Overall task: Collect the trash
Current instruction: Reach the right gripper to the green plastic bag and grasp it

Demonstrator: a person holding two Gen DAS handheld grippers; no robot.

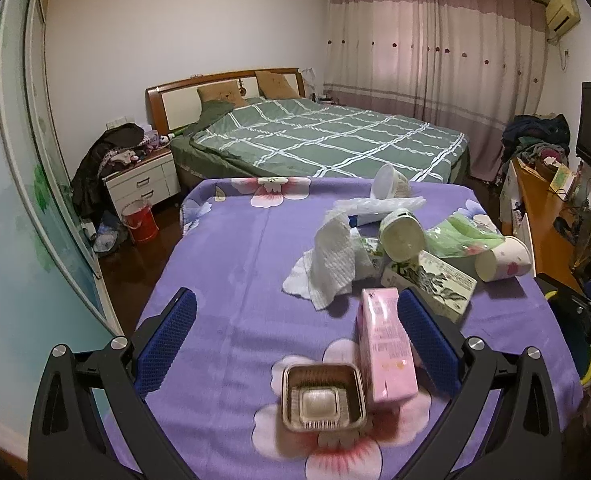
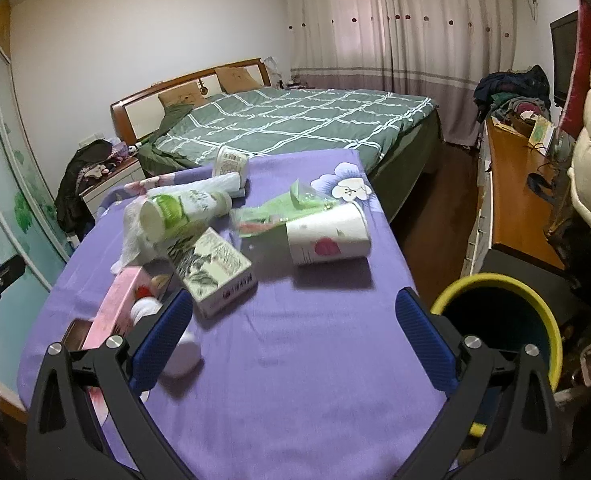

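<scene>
Hovering wide and empty, both tools (image 1: 295, 344) (image 2: 291, 340) are facing uncollected trash (image 1: 395, 240) littering the tabletop (image 1: 231, 264) beside the bin (image 2: 507, 320).

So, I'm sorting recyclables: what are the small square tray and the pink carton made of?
The small square tray looks like thin metal foil: brownish metallic sheen, ribbed walls, rolled rim. The pink carton looks like coated paperboard: flat printed panels, sharp folded edges, slight gloss. Neither is certain from looks alone.

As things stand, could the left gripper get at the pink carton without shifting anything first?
Probably yes: the left gripper is open, and the pink carton stands upright just inside its right finger. The foil tray sits close beside the carton and might get nudged.
</scene>
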